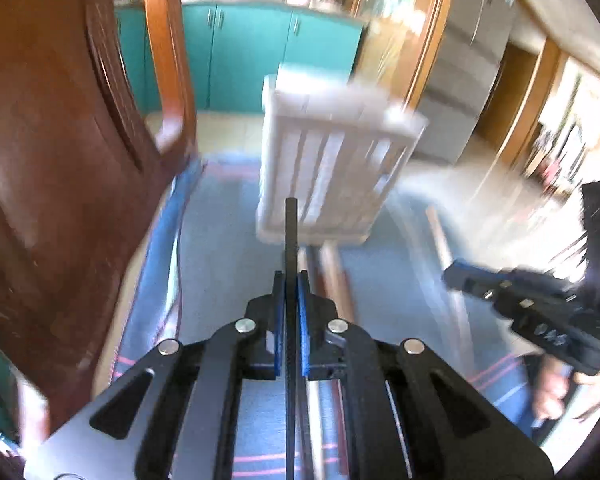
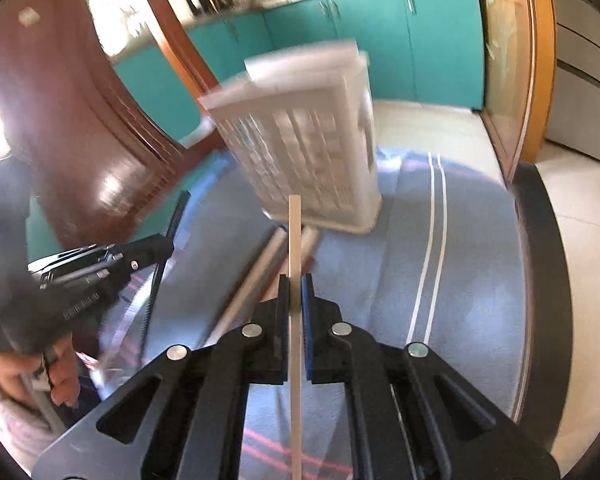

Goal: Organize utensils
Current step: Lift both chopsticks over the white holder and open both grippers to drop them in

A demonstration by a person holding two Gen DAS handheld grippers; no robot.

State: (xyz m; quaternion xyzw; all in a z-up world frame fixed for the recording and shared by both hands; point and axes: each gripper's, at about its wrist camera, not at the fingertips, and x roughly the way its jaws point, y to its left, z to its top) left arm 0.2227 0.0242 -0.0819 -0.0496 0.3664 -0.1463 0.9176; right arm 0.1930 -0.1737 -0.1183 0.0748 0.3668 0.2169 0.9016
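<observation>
A white slatted utensil holder (image 1: 332,160) stands on a blue cloth; it also shows in the right wrist view (image 2: 312,148). My left gripper (image 1: 291,280) is shut on a thin black stick (image 1: 291,240) that points up toward the holder. My right gripper (image 2: 295,284) is shut on a pale wooden stick (image 2: 295,248), its tip just before the holder's base. Each gripper appears in the other's view: the right gripper (image 1: 456,276) at the right, the left gripper (image 2: 160,246) with its black stick (image 2: 176,216) at the left. More wooden sticks (image 2: 256,280) lie on the cloth.
The blue cloth (image 2: 472,264) with white and pink stripes covers the table. A brown wooden chair back (image 1: 60,180) rises at the left. Teal cabinets (image 2: 380,28) stand behind. A dark rim (image 2: 548,240) edges the table at the right.
</observation>
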